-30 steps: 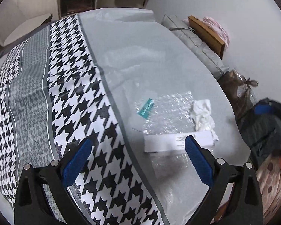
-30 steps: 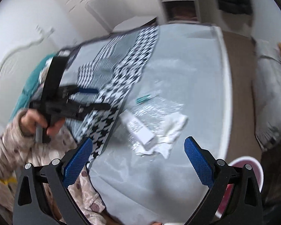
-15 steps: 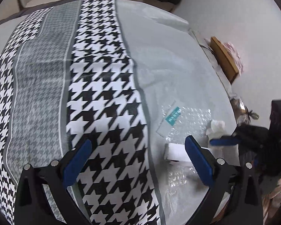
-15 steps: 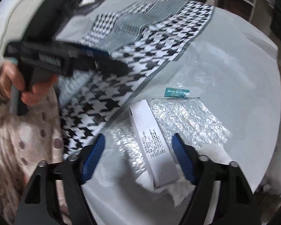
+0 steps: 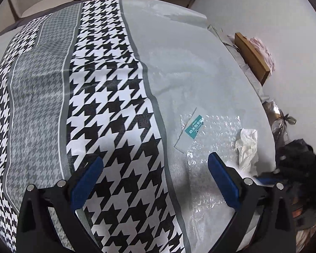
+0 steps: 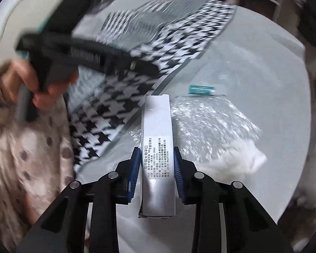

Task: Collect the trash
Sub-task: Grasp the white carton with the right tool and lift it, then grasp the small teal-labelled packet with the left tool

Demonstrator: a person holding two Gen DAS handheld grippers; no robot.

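Right gripper [image 6: 157,161] clamps white carton box [image 6: 158,147] over table w/ houndstooth cloth [image 5: 107,97].

Blue pads press both long sides of the box, which juts fwd between the fingers, printed label up, over the table's clear plastic cover [image 5: 189,63]. Left gripper [image 5: 155,181] hangs wide open, nothing between its pads, above the cloth's black-and-white band; person's left hand [image 6: 42,88] grips its handle in the blurred right wrist view. Other trash lies on the plastic cover: bubble wrap [image 5: 217,139], crumpled white tissue [image 5: 247,147] on its far-right edge, and a clear sleeve w/ teal label [image 5: 194,126] just beside the wrap.
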